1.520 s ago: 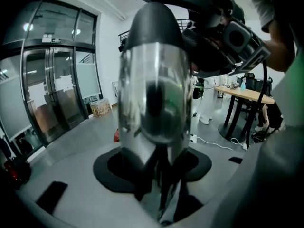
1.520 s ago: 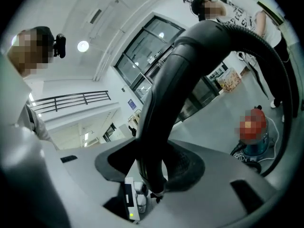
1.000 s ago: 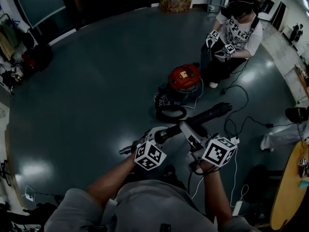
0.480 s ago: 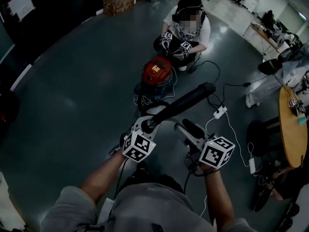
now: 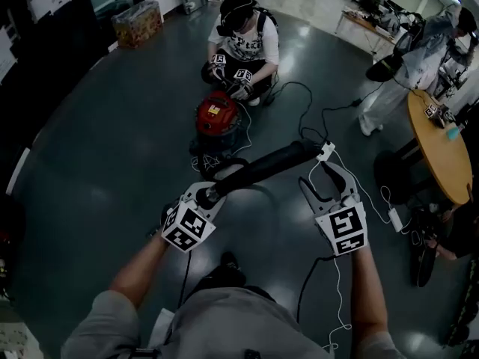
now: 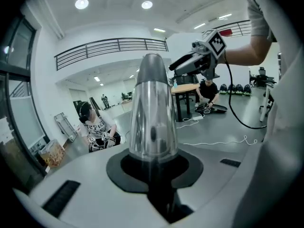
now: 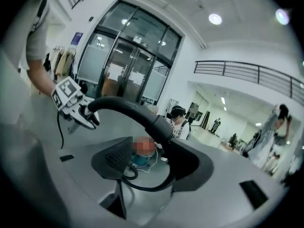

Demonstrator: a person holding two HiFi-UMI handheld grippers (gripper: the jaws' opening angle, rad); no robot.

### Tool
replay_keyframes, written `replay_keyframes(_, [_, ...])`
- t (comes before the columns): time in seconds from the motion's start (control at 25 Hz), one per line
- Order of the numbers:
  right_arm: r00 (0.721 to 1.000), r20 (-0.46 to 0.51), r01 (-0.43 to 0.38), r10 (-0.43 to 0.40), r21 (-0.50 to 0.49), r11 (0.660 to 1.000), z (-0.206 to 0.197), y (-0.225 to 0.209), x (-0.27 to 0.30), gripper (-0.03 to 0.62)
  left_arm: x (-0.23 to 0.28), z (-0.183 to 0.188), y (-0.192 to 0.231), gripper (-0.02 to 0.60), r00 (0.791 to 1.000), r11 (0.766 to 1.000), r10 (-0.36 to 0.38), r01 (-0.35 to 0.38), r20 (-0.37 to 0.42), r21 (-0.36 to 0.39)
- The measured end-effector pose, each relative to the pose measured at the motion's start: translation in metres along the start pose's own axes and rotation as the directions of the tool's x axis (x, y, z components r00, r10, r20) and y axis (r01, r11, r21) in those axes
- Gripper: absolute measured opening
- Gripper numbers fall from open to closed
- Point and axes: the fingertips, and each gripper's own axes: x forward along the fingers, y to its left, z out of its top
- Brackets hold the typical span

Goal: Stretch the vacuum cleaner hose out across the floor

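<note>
A red canister vacuum cleaner (image 5: 216, 115) stands on the dark floor ahead of me. Its black hose (image 5: 263, 168) rises from the coils beside the canister to my left gripper (image 5: 200, 203), which is shut on the chrome end tube (image 6: 153, 115). My right gripper (image 5: 330, 179) hangs to the right of the hose, apart from it; its jaws are opening with nothing pressed between them. In the right gripper view the hose (image 7: 134, 111) arches across ahead of the right gripper (image 7: 152, 164) from the left gripper (image 7: 72, 102).
A person (image 5: 241, 40) crouches just behind the vacuum cleaner, holding grippers. A round wooden table (image 5: 436, 146) and another person (image 5: 414, 53) are at the right. White cables and a power strip (image 5: 325, 152) lie on the floor, and a box (image 5: 138, 19) stands far left.
My right gripper has come away from the hose, moved off to the right and spread its jaws wider. The left gripper keeps its hold on the tube. My view has swung round.
</note>
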Motion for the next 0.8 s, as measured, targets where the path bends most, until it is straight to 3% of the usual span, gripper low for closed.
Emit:
replay_keyframes(0.24, [0.994, -0.097, 0.012, -0.04, -0.276, 0.961, -0.005, 0.027, -0.024, 0.259, -0.038, -0.011, -0.027, 0.081, 0.991, 0.986, -0.131, 0.132, -0.022, 0.104])
replay_keyframes(0.52, [0.993, -0.101, -0.099, 0.066, -0.373, 0.923, 0.021, 0.111, -0.047, 0.261, -0.072, -0.027, -0.048, 0.081, 0.969, 0.939, -0.236, 0.247, -0.073, 0.237])
replay_keyframes(0.8, [0.967, -0.223, -0.214, 0.126, -0.431, 0.877, 0.02, 0.161, -0.066, 0.259, -0.095, -0.02, -0.08, 0.081, 0.935, 0.885, -0.327, 0.353, -0.134, 0.303])
